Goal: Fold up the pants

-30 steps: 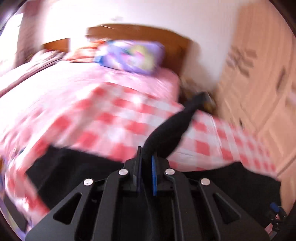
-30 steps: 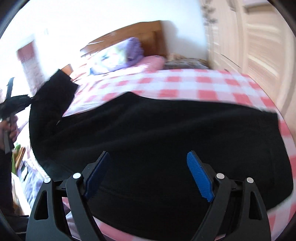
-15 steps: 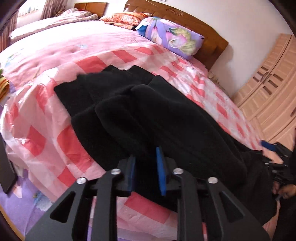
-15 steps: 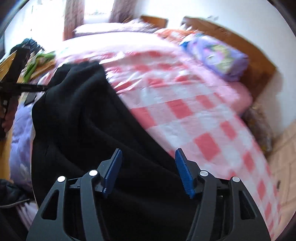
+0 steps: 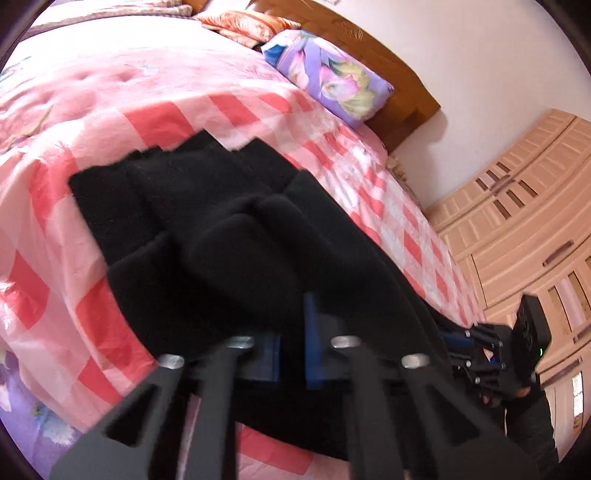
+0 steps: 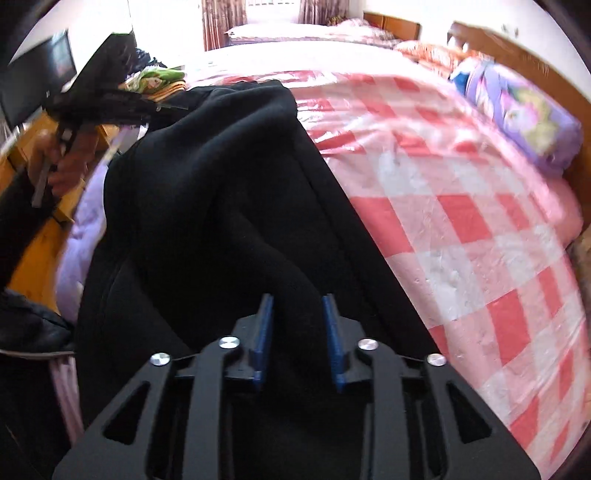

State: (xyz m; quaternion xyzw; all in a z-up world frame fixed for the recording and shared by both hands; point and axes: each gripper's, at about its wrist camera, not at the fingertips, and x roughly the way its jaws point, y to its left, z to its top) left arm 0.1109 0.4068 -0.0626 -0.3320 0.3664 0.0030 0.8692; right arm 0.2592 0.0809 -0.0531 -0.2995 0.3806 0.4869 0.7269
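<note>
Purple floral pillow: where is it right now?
The purple floral pillow lies at the head of the bed against the wooden headboard, beyond the black pants.

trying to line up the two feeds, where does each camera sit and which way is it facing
Left wrist view: sits on the left hand-held gripper, looking down its fingers across the black pants toward the headboard and wardrobe; the right hand-held gripper shows at far right.
Right wrist view: sits on the right hand-held gripper, looking along the pants toward the window; the person's hand with the left hand-held gripper shows at far left.
Shared: pants, checked bedcover, purple floral pillow.
</note>
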